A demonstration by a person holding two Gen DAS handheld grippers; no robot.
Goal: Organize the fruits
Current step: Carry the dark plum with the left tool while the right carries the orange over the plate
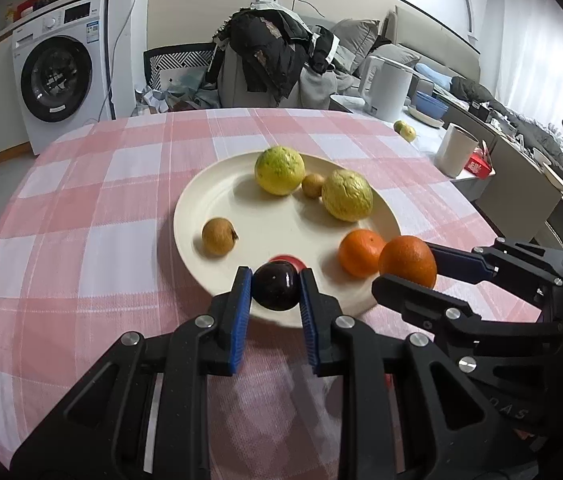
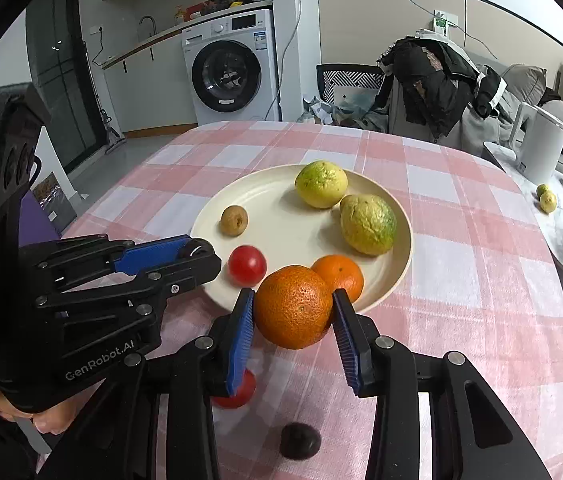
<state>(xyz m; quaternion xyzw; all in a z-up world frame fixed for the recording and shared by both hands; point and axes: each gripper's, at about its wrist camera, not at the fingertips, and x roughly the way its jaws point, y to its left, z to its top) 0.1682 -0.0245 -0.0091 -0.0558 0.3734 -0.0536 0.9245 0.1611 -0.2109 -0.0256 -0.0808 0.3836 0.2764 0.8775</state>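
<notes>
Two fruits sit clamped at lower frame: the left gripper (image 1: 275, 286) pinches a dark plum (image 1: 276, 285), the right gripper (image 2: 292, 310) a large orange (image 2: 293, 306), both over the near rim of the cream plate (image 2: 277, 232) on the checked counter (image 1: 93, 208). Mid-frame, the plate holds a tangerine (image 2: 339, 276), a tomato (image 2: 247, 265), a small brown fruit (image 2: 234, 220) and, farthest, two yellow-green citrus (image 2: 321, 184).
</notes>
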